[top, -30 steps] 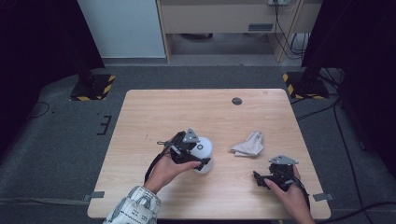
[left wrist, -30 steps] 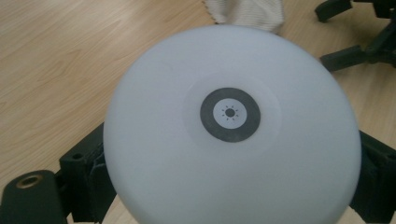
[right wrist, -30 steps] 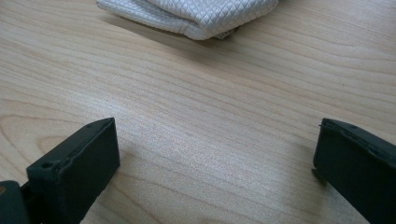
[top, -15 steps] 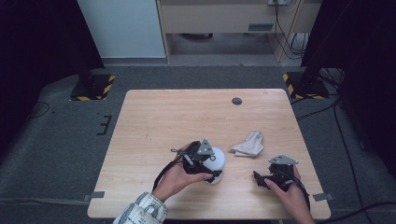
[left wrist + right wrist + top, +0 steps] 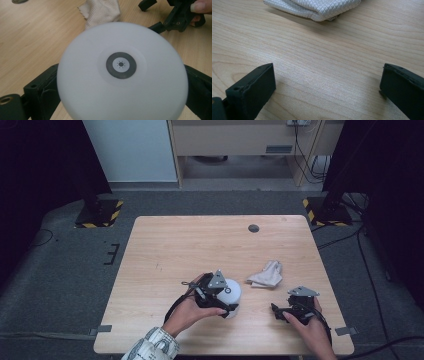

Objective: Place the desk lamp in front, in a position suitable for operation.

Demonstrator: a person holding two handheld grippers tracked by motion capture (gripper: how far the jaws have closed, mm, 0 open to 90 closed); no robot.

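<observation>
The left gripper [image 5: 226,301] clamps the white round lamp [image 5: 122,72] across its widest part, its jaws having just widened slightly, holding it steady near the table [image 5: 175,245] front, seemingly so the right gripper [image 5: 280,311], jaws apart, can fetch the cloth [image 5: 317,7].

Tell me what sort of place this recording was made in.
Probably a lab or recording studio, not a home: a bare wooden table stands alone on grey carpet, black stands with yellow-and-black hazard-striped bases flank it, and cables run along the back wall.
</observation>
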